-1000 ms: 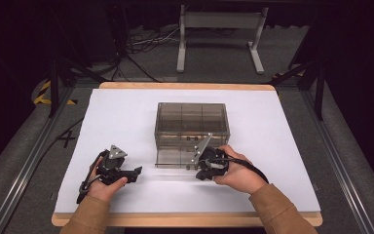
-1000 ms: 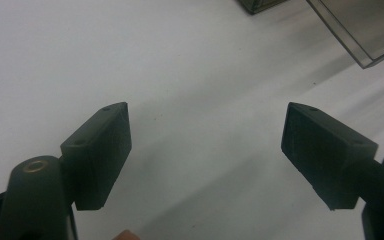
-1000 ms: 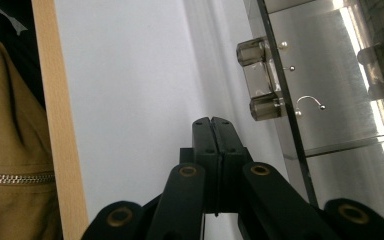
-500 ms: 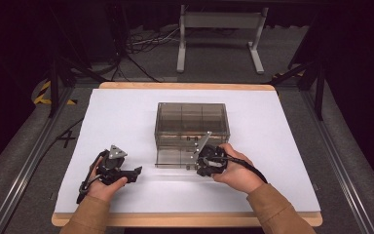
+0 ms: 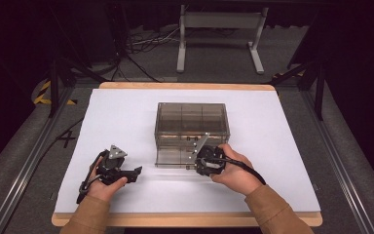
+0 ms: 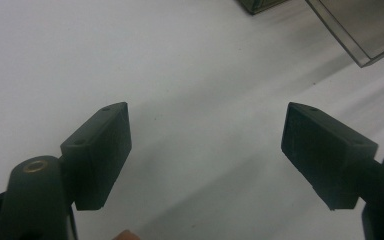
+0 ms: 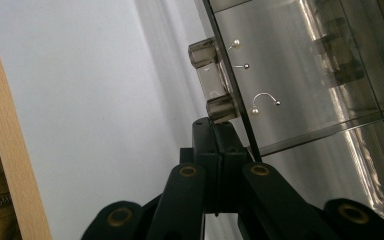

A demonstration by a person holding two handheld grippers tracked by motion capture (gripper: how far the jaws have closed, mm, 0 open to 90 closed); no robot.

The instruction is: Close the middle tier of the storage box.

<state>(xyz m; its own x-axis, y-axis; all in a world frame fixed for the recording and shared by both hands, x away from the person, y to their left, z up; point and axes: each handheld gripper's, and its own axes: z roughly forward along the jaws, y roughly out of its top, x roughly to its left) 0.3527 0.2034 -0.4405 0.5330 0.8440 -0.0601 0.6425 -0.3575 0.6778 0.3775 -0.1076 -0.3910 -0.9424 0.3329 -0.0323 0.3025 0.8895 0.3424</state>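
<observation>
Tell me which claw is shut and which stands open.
The right claw is shut, its jaws pressed together beside the drawer handle. The left claw stands wide open over the bare white table.

A smoky clear box (image 5: 192, 124) stands mid-table on the white sheet (image 5: 282, 146), its drawer (image 5: 175, 157) pulled toward the person. The right gripper (image 5: 198, 163) sits at the drawer's front, apparently touching it. The left gripper (image 5: 135, 173) rests well apart on the sheet.
</observation>
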